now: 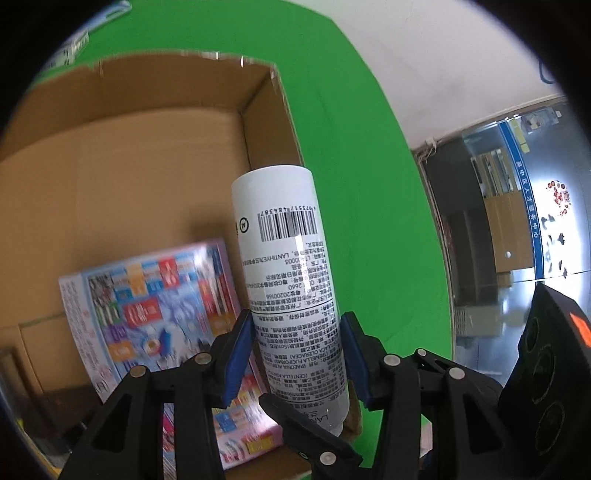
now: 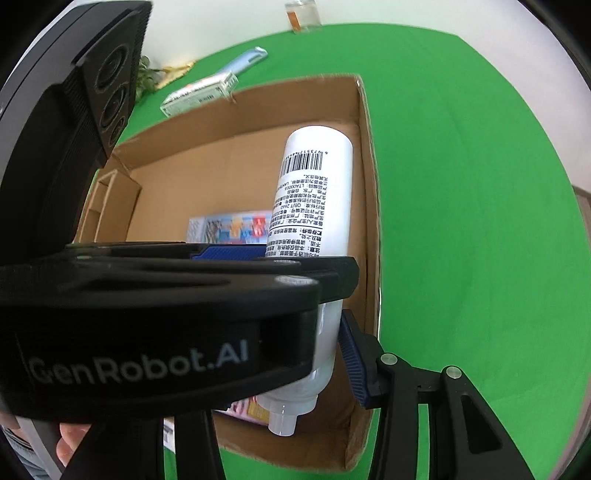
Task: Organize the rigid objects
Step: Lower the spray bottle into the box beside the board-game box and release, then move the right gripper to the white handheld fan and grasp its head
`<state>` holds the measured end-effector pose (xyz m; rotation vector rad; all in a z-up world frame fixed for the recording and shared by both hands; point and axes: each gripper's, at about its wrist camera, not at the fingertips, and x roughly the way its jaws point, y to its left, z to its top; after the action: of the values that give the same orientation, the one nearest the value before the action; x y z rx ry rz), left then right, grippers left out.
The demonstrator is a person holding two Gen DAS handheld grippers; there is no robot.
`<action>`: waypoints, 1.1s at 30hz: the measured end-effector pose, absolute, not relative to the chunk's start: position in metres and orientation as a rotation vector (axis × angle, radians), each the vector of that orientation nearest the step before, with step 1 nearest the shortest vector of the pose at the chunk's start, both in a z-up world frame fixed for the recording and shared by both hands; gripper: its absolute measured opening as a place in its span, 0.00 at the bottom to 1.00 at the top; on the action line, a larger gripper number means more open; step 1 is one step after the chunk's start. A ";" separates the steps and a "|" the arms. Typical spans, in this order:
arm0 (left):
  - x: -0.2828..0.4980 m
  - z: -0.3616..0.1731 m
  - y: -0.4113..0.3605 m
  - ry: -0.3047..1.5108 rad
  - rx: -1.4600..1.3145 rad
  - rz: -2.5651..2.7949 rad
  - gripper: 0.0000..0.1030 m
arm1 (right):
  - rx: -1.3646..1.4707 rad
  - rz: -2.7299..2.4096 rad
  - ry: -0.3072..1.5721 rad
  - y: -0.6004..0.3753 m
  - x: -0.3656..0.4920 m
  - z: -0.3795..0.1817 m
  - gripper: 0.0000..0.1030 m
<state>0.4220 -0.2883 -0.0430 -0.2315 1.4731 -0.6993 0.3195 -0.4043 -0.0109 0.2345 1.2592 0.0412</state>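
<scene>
A white spray bottle (image 1: 284,266) with a barcode and black print hangs nozzle-down over the right side of an open cardboard box (image 1: 110,177). My left gripper (image 1: 295,350) is shut on the bottle's lower body, blue pads on both sides. The right wrist view shows the same bottle (image 2: 314,206) over the box (image 2: 365,221), with the left gripper body (image 2: 147,317) across it. My right gripper (image 2: 325,354) flanks the bottle's neck end; only its right blue pad (image 2: 352,362) shows, slightly apart from the bottle. A colourful flat box (image 1: 155,317) lies inside the cardboard box.
The box stands on a green cloth (image 2: 461,221). Behind it lie a white-green carton (image 2: 199,94), a light blue tube (image 2: 243,62), dried leaves (image 2: 162,75) and a clear jar (image 2: 303,14). A cardboard insert (image 2: 99,206) stands at the box's left.
</scene>
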 end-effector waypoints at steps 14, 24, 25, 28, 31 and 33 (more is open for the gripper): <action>0.378 -0.004 -0.277 1.340 -0.110 -0.726 0.49 | 0.240 -0.012 1.195 -0.402 0.264 -0.001 0.80; 0.229 0.107 -0.123 0.598 0.046 -0.460 0.80 | 0.011 0.058 0.780 -0.340 0.129 0.058 1.00; 0.208 0.115 -0.099 0.567 0.049 -0.412 0.80 | 0.007 0.093 0.771 -0.330 0.124 0.054 1.00; 0.170 0.123 -0.048 0.546 0.033 -0.285 0.82 | 0.002 0.253 0.756 -0.290 0.094 0.040 1.00; 0.138 0.109 0.000 0.611 0.012 -0.159 0.82 | -0.002 0.434 0.800 -0.245 0.070 0.017 1.00; 0.123 0.090 0.019 0.677 0.006 -0.096 0.82 | 0.008 0.535 0.828 -0.218 0.053 -0.001 1.00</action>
<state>0.1234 0.0192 0.0900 0.0059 0.6772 -0.0958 0.0526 -0.2177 -0.0008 0.0077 0.8277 0.5346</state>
